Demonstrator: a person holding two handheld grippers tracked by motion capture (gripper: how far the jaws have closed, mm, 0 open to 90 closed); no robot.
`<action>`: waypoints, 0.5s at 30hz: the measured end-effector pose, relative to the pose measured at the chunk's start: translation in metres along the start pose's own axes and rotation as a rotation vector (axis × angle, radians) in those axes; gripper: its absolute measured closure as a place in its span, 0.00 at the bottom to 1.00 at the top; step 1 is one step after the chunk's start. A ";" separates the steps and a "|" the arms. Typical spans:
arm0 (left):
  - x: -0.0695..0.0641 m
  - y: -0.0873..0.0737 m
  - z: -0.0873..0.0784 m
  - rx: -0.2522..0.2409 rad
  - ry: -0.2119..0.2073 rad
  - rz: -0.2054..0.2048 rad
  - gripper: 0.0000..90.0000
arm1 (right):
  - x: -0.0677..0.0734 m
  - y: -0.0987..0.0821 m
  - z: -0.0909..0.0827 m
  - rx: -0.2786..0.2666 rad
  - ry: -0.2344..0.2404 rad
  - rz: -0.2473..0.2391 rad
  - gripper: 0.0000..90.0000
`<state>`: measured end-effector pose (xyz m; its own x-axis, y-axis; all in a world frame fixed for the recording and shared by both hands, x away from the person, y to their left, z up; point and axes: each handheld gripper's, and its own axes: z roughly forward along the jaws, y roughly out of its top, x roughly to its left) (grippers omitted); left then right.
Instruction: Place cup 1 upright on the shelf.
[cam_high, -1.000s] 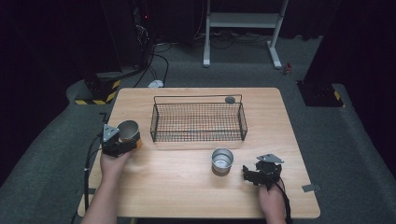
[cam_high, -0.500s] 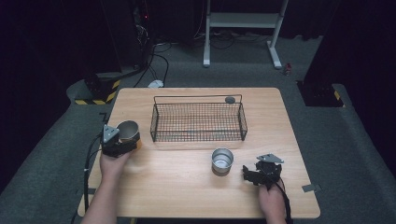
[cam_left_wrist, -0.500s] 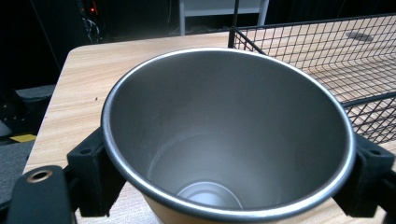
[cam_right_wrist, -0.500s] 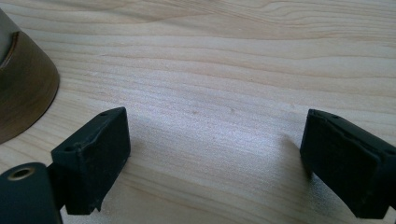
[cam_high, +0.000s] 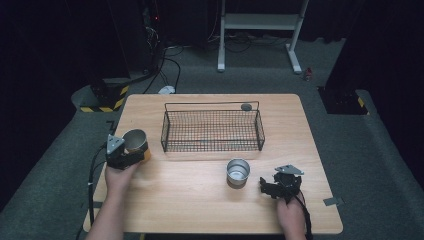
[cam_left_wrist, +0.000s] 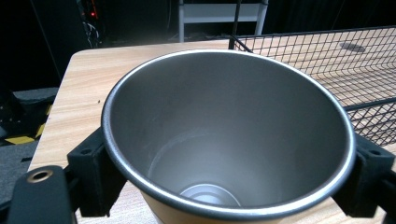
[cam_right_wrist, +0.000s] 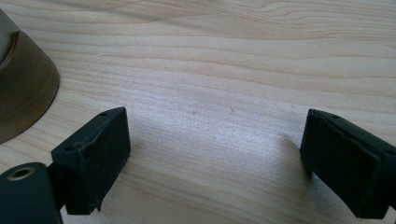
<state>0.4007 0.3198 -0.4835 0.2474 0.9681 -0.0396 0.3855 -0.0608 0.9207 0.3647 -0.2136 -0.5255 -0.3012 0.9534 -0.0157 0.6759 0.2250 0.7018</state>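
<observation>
The left gripper (cam_high: 131, 156) is clamped on a steel cup (cam_high: 135, 142), its black jaws pressed against opposite sides just under the rim, as the left gripper view shows with the cup (cam_left_wrist: 224, 140) upright and apparently empty. The cup sits at the left edge of the table (cam_high: 200, 210), just beside the wire basket (cam_high: 212, 131) and to its left. The right gripper (cam_high: 272, 187) rests low over bare wood with its jaws spread wide and nothing between them, near a second steel cup (cam_high: 238, 171) standing by itself in front of the basket. The likeliest trouble is the grip itself (smooth tapered metal held only near the rim): a quick tilt or swing toward the basket could let the cup slide down or twist between the pads. A low carry could also clip the basket's top wire.
</observation>
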 end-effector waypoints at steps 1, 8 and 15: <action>-0.001 0.000 -0.001 -0.002 0.000 0.001 0.16 | 0.000 0.000 0.000 0.000 0.000 0.000 0.09; -0.004 0.002 -0.005 -0.013 -0.007 0.008 0.16 | 0.001 0.000 0.000 0.003 0.000 0.005 0.10; -0.009 0.004 -0.005 -0.013 -0.015 0.019 0.16 | 0.001 0.000 0.000 0.003 0.001 0.004 0.10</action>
<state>0.3961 0.3123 -0.4774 0.2683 0.9629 -0.0282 0.3687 -0.0756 0.9265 0.3643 -0.2132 -0.5251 -0.2991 0.9542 -0.0117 0.6795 0.2215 0.6994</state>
